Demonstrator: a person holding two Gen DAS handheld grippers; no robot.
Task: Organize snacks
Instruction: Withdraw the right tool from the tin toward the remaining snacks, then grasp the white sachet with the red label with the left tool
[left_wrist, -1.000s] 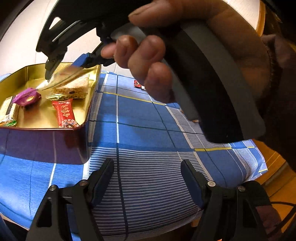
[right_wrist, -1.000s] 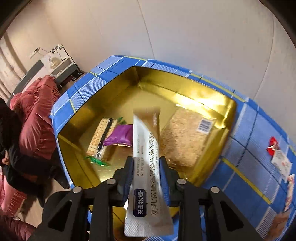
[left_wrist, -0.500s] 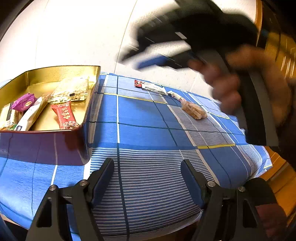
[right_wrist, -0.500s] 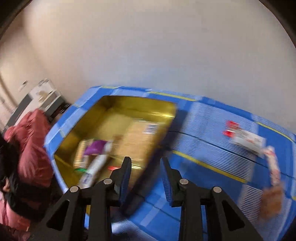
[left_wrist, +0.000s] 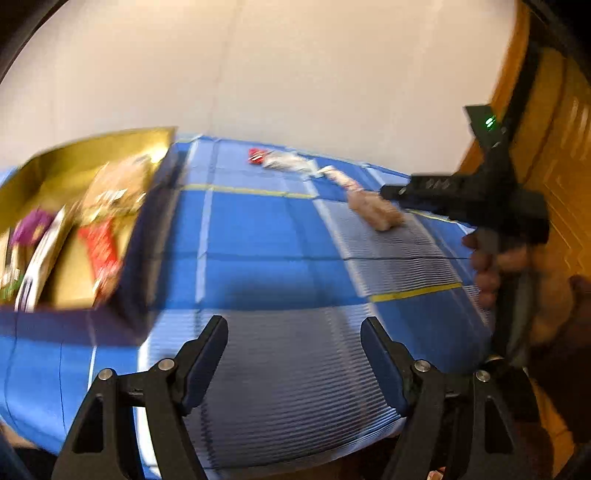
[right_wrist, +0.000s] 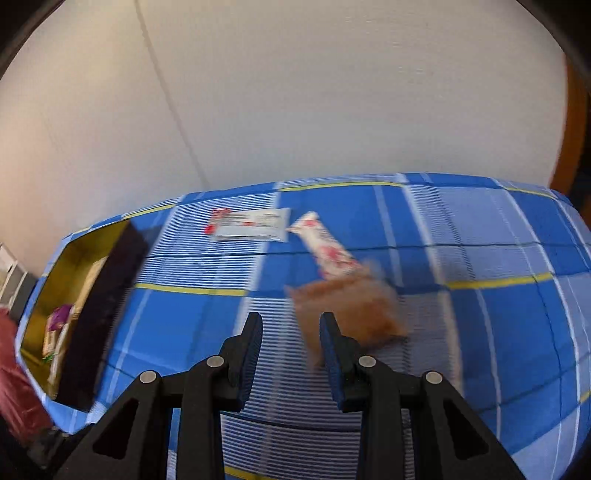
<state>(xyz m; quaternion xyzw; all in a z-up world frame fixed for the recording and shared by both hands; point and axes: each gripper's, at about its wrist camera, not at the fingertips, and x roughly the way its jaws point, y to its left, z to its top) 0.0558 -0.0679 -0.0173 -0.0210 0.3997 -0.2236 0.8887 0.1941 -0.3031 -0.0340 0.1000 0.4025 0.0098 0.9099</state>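
the blue plaid cloth (right_wrist: 184, 314) covers the whole table under a plain pale wall (right_wrist: 295, 92), with a wooden door (left_wrist: 554, 147) at the right edge. the gold tin (left_wrist: 74, 158) sits at the left end and already holds several snacks, among them a red bar (left_wrist: 99, 251), a purple packet (left_wrist: 29, 229) and a white stick pack (left_wrist: 44, 258). three snacks lie loose on the cloth well apart from the tin: a white and red sachet (right_wrist: 251, 225), a white and red stick (right_wrist: 325, 247) and a brown crumbly bar (right_wrist: 347, 310). the step in hand looks like fetching the next snack. the right gripper (right_wrist: 291, 332) hangs empty, jaws parted narrowly, just short of the brown bar; next it likely needs to widen and drop around it. the left gripper (left_wrist: 295, 350) waits wide open and empty over bare cloth.
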